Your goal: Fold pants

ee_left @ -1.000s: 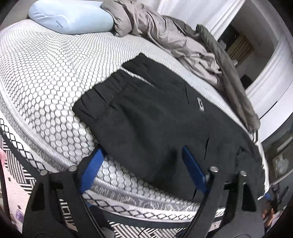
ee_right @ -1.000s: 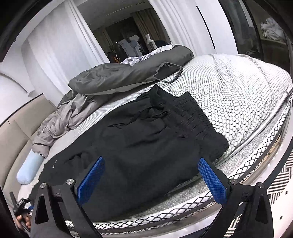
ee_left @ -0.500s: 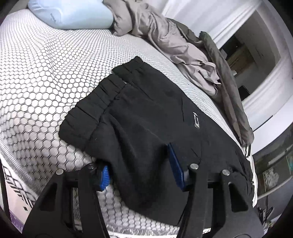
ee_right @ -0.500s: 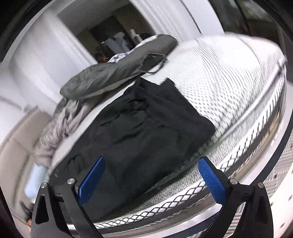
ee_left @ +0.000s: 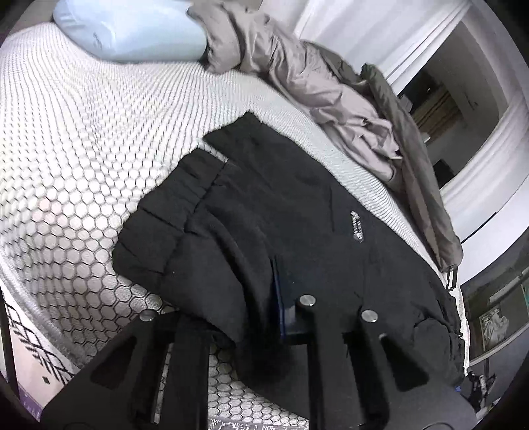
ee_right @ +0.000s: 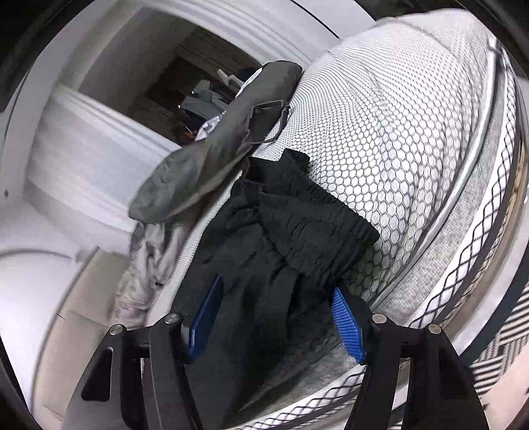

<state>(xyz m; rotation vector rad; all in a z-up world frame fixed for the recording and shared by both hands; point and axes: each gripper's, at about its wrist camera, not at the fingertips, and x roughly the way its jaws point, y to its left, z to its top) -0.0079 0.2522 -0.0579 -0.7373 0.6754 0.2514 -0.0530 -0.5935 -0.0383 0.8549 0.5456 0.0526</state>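
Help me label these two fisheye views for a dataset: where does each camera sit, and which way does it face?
Left wrist: rides the left gripper, facing across the bed toward a blue pillow; black fingers closed on the black pants.
Right wrist: rides the right gripper, facing along the mattress edge toward a dim doorway; blue pads straddle the pants near the waistband, not yet closed.
Shared: pants, honeycomb bed, grey bedding.

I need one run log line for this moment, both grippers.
left gripper: shut on pants hem edge | right gripper: open, jaws around waistband | surface: bed
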